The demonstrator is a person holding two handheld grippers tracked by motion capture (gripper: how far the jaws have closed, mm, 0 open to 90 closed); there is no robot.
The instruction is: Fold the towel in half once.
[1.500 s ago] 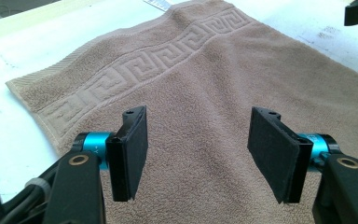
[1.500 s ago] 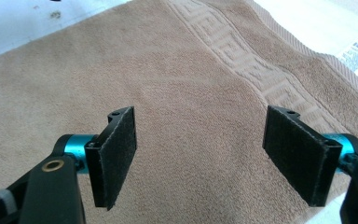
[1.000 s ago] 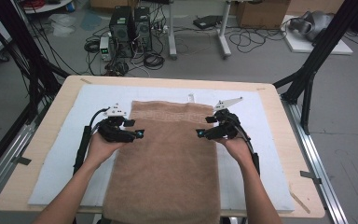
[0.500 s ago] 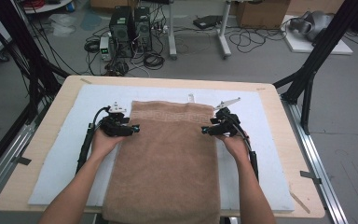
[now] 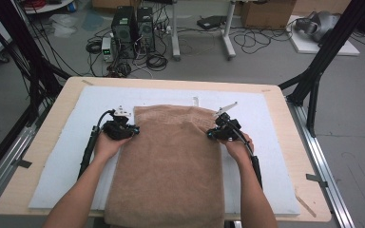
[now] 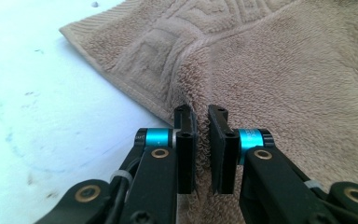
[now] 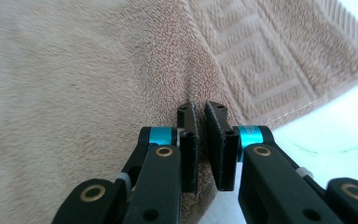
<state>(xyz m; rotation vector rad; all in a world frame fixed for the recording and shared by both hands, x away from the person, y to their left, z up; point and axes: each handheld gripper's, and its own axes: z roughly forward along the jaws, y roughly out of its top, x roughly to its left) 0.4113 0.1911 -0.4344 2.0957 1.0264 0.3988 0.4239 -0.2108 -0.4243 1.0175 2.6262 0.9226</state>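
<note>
Both tongs have just closed: left tongs (image 6: 201, 140) and right tongs (image 7: 200, 140) each clamp a side edge (bunched) of the brown towel (image 5: 173, 156) on the surface (image 5: 62, 102).

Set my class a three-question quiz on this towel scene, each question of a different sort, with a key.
1. True or false: both grippers are shut on the brown towel.
2. Multiple choice: where on the towel does the left gripper grip? A) the near end B) its left side edge, near the far end C) the middle
3. Short answer: what lies between the towel and the wooden table?

Key:
1. True; the right gripper pinches the right edge, and both sets of jaws have just closed on cloth.
2. B
3. A white mat.
</note>
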